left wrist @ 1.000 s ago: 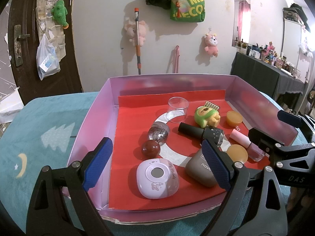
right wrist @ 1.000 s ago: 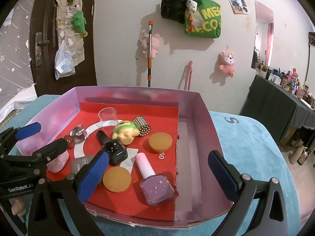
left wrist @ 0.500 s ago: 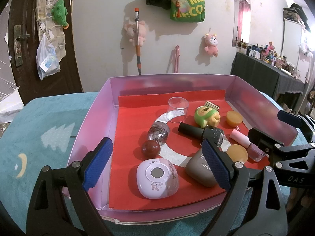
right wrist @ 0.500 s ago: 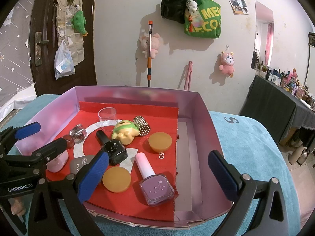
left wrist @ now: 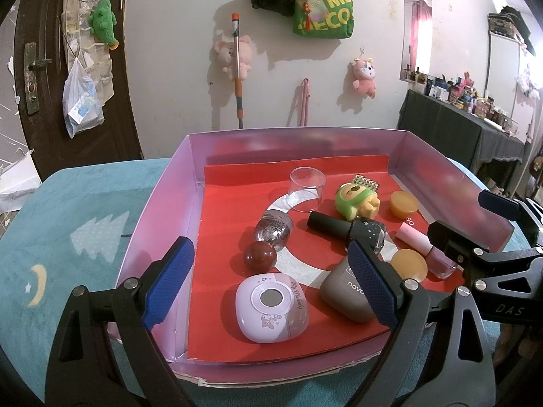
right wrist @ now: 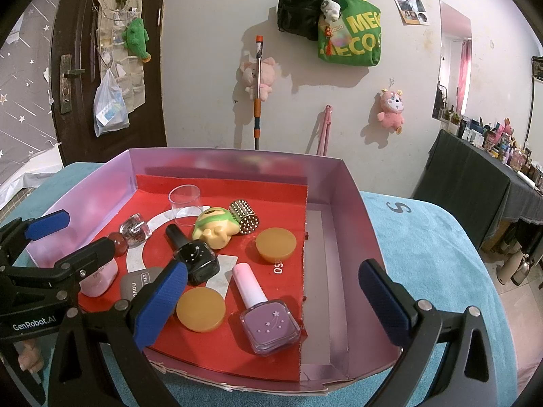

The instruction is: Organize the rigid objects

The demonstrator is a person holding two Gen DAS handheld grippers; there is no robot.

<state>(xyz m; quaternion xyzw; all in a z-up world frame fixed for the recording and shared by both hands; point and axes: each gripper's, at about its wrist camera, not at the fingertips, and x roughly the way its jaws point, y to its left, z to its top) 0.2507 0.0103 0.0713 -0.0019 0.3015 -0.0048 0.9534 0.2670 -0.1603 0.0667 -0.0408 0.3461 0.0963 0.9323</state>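
A pink box (left wrist: 159, 203) is seen on a teal cloth (left wrist: 68, 230), lined with red paper (left wrist: 230, 210). Left tongs (left wrist: 271, 283) are held wide apart over the box's near left part, nothing between them; right tongs (right wrist: 271, 300) are likewise held wide over the near right part, empty. Each pair is also caught at the edge of the other view.

Inside, on the red paper: a white case (left wrist: 271, 307) is placed nearest the front, a grey case (left wrist: 346, 291) just beside it to the right, partly hidden by a tong finger. A red ball (left wrist: 260, 255) is set touching a glitter bottle (left wrist: 273, 232). A clear cup (left wrist: 306, 188) is stood upside down toward the back. A black polish bottle (right wrist: 193, 254) is laid on its side next to a green toy (right wrist: 213, 225), with a studded roller (right wrist: 244, 221) behind the toy. Two amber discs (right wrist: 275, 243) (right wrist: 201, 308) and a purple polish bottle (right wrist: 264, 315) are laid on the right. The strip right of the paper is bare box floor.
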